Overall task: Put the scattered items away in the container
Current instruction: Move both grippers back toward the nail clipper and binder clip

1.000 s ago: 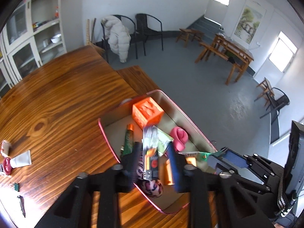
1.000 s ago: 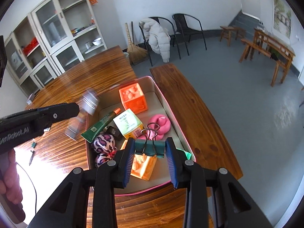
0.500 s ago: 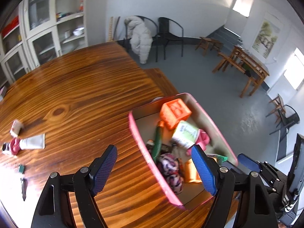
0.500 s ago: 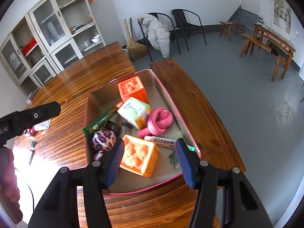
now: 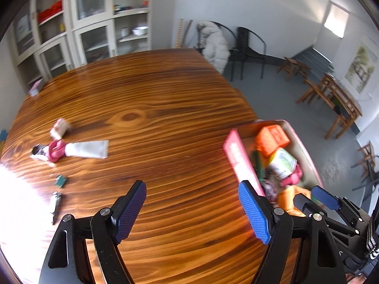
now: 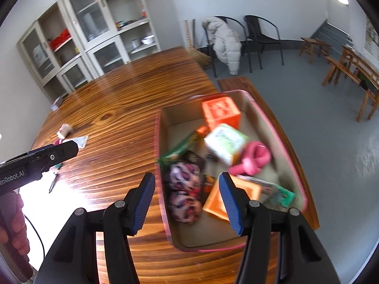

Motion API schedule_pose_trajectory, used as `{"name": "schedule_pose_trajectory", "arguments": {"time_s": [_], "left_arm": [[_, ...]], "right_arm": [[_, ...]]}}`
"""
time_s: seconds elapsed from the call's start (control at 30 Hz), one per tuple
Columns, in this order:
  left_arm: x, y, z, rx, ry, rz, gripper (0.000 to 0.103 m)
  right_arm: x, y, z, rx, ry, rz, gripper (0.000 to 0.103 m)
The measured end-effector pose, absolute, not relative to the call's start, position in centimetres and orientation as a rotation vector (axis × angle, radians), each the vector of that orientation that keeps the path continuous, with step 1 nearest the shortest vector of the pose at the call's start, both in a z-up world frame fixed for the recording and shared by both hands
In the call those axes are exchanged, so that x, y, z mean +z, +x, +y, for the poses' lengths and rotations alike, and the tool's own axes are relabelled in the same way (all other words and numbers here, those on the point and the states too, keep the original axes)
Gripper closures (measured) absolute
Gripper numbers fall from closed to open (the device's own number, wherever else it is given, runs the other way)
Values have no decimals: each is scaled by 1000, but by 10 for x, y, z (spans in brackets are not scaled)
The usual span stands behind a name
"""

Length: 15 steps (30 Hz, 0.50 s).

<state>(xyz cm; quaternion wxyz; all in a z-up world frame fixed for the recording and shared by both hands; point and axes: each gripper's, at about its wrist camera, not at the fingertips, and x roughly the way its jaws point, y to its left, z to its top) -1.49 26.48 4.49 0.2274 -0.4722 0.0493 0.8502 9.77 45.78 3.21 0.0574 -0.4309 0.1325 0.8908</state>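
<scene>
A pink-rimmed container (image 6: pixel 162 189) sits at the table's right edge, holding orange blocks (image 6: pixel 221 113), a green-white box (image 6: pixel 225 143), a pink coil (image 6: pixel 253 159), a spotted pouch (image 6: pixel 183 189) and a green tube (image 6: pixel 180 148). It also shows in the left wrist view (image 5: pixel 239 158). My left gripper (image 5: pixel 191 211) is open and empty over bare table left of it. My right gripper (image 6: pixel 187 202) is open and empty above its near left rim. Loose on the table lie a white tube (image 5: pixel 86 149), a pink item (image 5: pixel 55 150), a small white-pink item (image 5: pixel 59 131), a green clip (image 5: pixel 60 180) and a metal piece (image 5: pixel 55 204).
The wooden table (image 5: pixel 165 108) ends at the right above a bench (image 6: pixel 236 84) and grey floor. Cabinets (image 6: pixel 94 40) stand at the back, chairs (image 6: pixel 260 35) with a white coat beyond the table. Glare washes out the table's left edge.
Both grippers let go of their items into the container and opened. Both then swung left, the left one now facing the scattered items.
</scene>
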Motion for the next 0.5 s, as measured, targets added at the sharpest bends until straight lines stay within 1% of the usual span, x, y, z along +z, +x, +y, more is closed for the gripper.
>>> {"name": "schedule_pose_trajectory", "arguments": {"time_s": [0.5], "left_arm": [[25, -35, 138, 2497, -1446, 34, 21]], "right_arm": [[22, 61, 359, 2818, -1467, 304, 43]]}}
